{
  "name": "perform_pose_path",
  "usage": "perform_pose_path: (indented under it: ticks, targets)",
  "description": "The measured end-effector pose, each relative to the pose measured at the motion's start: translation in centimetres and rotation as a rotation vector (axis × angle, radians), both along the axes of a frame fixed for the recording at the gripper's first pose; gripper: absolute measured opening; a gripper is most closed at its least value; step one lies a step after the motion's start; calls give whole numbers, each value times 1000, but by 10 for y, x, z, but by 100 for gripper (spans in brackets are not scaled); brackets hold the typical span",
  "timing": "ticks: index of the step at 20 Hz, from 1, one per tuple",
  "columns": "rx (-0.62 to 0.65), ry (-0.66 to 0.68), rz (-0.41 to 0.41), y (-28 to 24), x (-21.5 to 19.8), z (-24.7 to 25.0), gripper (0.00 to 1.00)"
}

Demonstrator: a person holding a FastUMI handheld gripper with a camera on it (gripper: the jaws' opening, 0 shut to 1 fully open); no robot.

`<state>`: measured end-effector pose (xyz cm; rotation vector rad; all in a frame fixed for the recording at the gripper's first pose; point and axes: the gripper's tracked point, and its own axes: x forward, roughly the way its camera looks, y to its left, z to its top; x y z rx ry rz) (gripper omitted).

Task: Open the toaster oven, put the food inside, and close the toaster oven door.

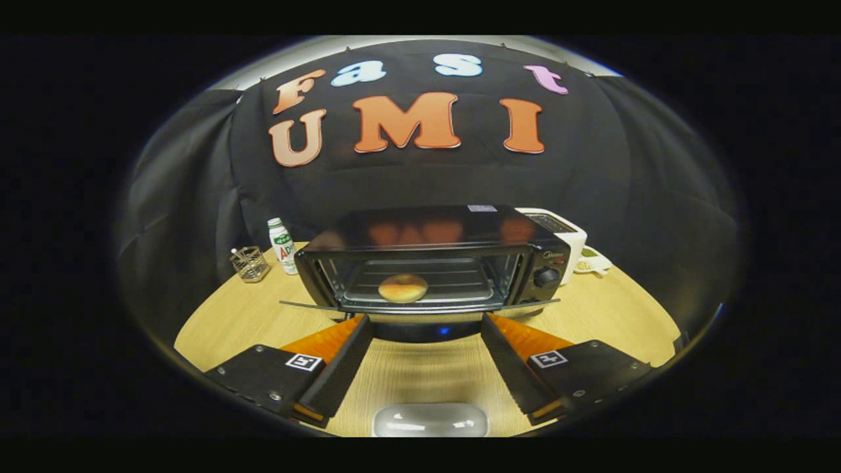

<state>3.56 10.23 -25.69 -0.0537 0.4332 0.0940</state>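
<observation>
A black toaster oven (433,263) stands on the wooden table beyond my fingers. Its glass door (420,309) hangs folded down flat toward me. A round golden bun (403,288) lies on the wire rack inside, near the front of the cavity. My gripper (426,325) is open, its fingers spread wide just below the lowered door's front edge, nothing between them. The control knob (545,277) sits on the oven's right panel.
A white bottle with a green label (282,246) and a small wire holder (250,263) stand left of the oven. A white appliance (558,230) and a pale dish (591,263) sit at its right. Bare wooden tabletop (420,374) lies under my fingers.
</observation>
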Motion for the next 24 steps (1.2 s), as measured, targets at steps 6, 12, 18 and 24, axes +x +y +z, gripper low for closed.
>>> perform_pose_path:
  ticks: [6,12,18,24]
  targets:
    - [8,-30,-13,5,38,20,99]
    - [-3,-53,3,18,60,37,99]
    - [11,-99,25,19,62,98,99]
    - [-2,-171,38,9,48,193,99]
